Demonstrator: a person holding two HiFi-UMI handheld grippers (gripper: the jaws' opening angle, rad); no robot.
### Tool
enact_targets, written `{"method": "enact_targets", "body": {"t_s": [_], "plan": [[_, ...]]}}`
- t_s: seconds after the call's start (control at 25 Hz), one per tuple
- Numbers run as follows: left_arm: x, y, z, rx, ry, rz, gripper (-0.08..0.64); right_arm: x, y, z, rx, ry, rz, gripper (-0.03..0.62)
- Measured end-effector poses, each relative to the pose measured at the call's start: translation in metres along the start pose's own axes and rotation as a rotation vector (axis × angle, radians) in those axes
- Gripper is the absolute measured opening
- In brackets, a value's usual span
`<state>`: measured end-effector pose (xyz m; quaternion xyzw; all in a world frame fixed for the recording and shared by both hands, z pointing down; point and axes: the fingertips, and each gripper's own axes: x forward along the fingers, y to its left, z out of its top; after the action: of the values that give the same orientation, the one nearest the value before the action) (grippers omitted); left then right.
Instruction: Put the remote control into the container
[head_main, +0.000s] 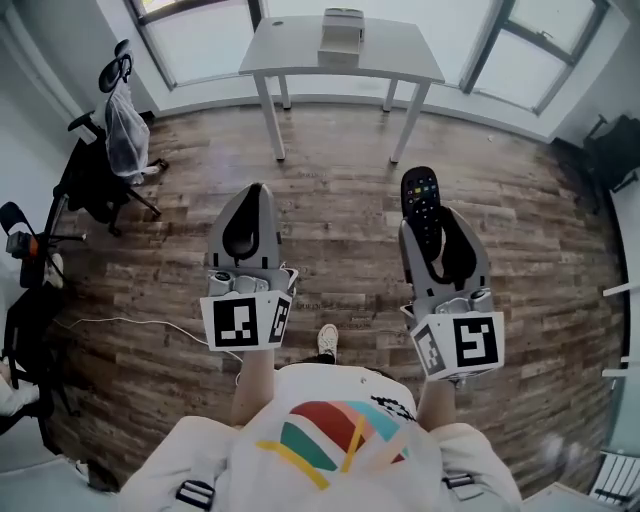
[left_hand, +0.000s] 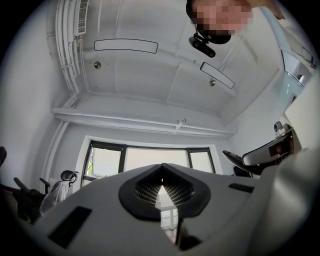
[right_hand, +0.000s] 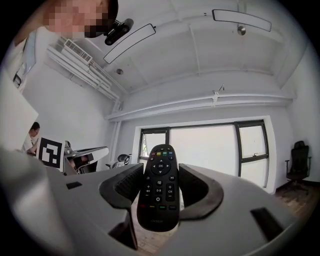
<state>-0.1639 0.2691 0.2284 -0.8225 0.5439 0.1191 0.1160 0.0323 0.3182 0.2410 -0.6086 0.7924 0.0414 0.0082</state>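
A black remote control (head_main: 421, 203) (right_hand: 159, 186) with coloured buttons sticks out forward from between the jaws of my right gripper (head_main: 432, 232) (right_hand: 160, 187), which is shut on it, buttons facing up. My left gripper (head_main: 246, 222) (left_hand: 162, 187) is held beside it at the same height, shut with nothing in it. Both are raised above the wooden floor. A pale box-like container (head_main: 341, 38) sits on the white table (head_main: 400, 56) ahead of me, well beyond both grippers.
A black office chair (head_main: 100, 165) with a plastic bag over its back stands at the left. More dark chairs (head_main: 25, 300) are at the far left edge, and another (head_main: 610, 150) at the right. A cable (head_main: 120, 325) lies on the wood floor.
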Motion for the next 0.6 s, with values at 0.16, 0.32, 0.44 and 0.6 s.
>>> {"method": "enact_targets", "body": {"t_s": [0.16, 0.32, 0.44, 0.6], "plan": [[0.025, 0.025, -0.001, 0.019, -0.02, 0.012, 0.008, 0.042, -0.001, -0.006, 0.014, 0.006, 0.011, 0.223], [0.035, 0.034, -0.011, 0.01, -0.013, 0.036, 0.008, 0.059, -0.001, -0.025, 0.044, 0.033, 0.022, 0.223], [0.052, 0.038, -0.023, -0.001, 0.015, 0.02, 0.008, 0.077, -0.004, -0.03, 0.048, 0.048, 0.024, 0.223], [0.087, 0.043, -0.035, 0.009, 0.027, 0.002, 0.008, 0.113, -0.015, -0.031, 0.048, 0.051, 0.023, 0.223]]}}
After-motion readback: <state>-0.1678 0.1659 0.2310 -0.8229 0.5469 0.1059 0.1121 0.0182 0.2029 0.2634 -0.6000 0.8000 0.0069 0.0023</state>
